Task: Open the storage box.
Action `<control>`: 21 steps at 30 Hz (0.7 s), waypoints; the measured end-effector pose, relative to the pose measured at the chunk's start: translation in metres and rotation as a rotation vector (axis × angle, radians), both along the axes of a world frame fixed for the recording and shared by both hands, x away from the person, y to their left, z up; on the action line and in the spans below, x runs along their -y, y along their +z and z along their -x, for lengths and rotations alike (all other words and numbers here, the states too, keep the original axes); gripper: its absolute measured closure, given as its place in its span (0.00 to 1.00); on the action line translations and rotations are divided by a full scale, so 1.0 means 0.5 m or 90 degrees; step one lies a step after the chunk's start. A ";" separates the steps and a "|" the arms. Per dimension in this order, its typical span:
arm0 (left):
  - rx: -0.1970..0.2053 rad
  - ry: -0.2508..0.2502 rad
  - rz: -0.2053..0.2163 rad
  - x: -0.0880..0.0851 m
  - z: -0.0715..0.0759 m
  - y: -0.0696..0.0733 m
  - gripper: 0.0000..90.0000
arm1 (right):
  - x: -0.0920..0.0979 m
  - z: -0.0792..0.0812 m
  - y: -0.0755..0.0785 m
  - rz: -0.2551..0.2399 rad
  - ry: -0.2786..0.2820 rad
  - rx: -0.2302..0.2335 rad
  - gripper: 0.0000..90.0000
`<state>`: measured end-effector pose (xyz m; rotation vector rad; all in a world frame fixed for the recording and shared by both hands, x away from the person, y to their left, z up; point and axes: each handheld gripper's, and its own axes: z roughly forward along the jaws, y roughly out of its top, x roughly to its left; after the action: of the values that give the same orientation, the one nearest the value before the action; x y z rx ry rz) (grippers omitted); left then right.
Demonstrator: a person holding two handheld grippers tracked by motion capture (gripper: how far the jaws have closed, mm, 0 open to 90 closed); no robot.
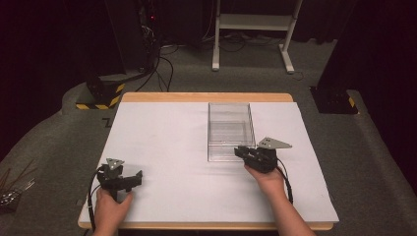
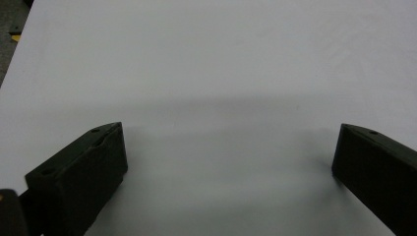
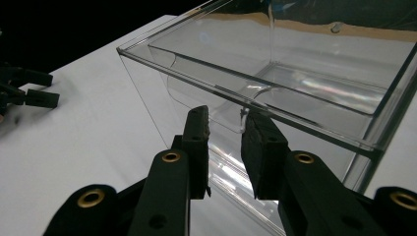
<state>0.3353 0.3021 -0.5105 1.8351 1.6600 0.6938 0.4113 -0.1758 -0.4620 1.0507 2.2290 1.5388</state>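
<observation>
Your right gripper point(image 3: 225, 129): two jaws narrowed to a small gap, tips right at the near wall of the clear box point(image 3: 275, 73), by a small tab on that wall. Can't tell whether the pads press on it. Your left gripper point(image 2: 228, 147): two jaws spread wide, nothing between them, just white sheet point(image 2: 206, 59) under them. One box on the table, right of centre toward the far edge, standing open side up on the sheet. Your left gripper sits near the front left corner, well apart from the box. Two hands, two grippers, one box.
</observation>
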 end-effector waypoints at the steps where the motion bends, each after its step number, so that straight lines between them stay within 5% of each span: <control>1: 0.000 0.000 0.000 0.000 0.000 0.000 0.00 | 0.000 0.000 0.000 0.000 0.000 0.000 0.81; 21: 0.000 0.000 0.000 0.000 0.000 0.000 0.00 | 0.012 -0.023 -0.016 -0.046 0.049 -0.010 0.85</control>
<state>0.3352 0.3021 -0.5105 1.8355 1.6599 0.6948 0.4226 -0.1819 -0.4699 1.0109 2.2634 1.6605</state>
